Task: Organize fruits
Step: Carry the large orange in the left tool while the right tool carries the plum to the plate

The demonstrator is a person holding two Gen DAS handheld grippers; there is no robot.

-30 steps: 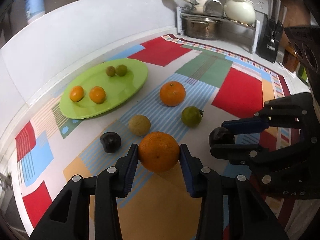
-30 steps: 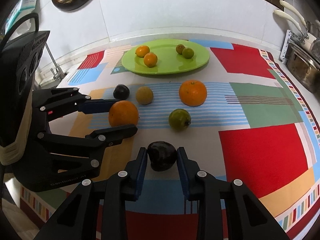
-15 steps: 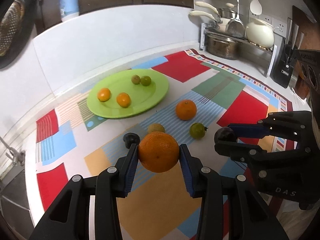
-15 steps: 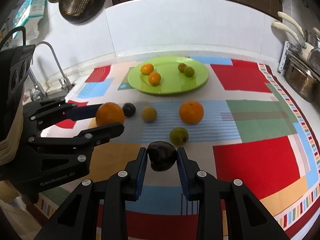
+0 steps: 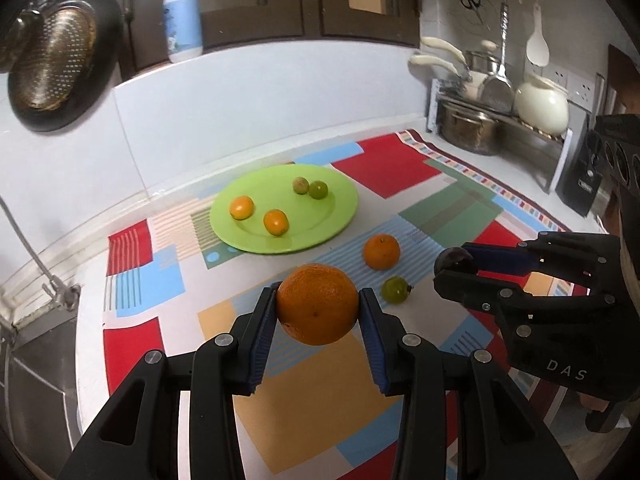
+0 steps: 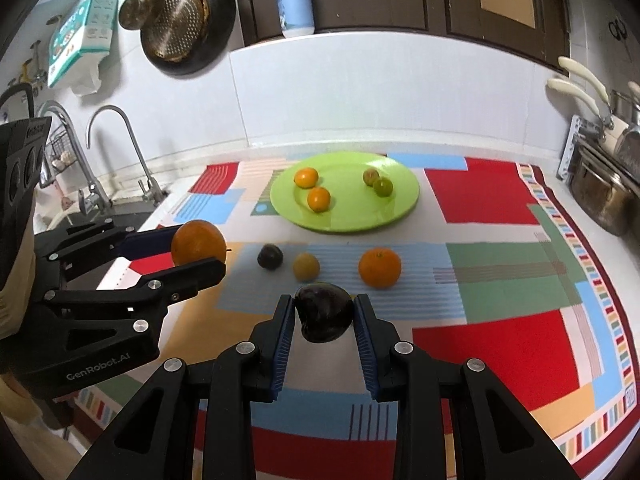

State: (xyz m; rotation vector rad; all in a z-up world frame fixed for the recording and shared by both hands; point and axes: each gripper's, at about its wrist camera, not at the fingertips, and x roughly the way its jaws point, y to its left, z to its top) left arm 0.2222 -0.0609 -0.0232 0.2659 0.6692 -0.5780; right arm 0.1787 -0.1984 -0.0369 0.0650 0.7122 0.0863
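My left gripper (image 5: 318,306) is shut on a large orange (image 5: 317,303), held above the patterned mat; the same orange (image 6: 198,242) shows at the left of the right wrist view. My right gripper (image 6: 323,312) is shut on a dark purple plum (image 6: 324,312), also lifted off the mat, and that plum (image 5: 456,262) appears at the right of the left wrist view. A lime-green plate (image 6: 400,208) farther back holds two small oranges and two small green fruits. On the mat lie another orange (image 6: 379,268), a yellowish fruit (image 6: 306,266), a dark plum (image 6: 270,256) and a green fruit (image 5: 394,289).
A sink with a faucet (image 6: 116,152) lies past the mat's left edge. Pots on a rack (image 5: 480,120) and a black knife block (image 5: 582,184) stand at the back right. A white wall (image 6: 380,92) closes the back, with a pan (image 6: 180,24) hanging and a bottle (image 6: 294,0) on the ledge.
Both grippers have risen with their fruit, so the mat and plate look farther away and more of the wall shows. Both grips are unchanged.
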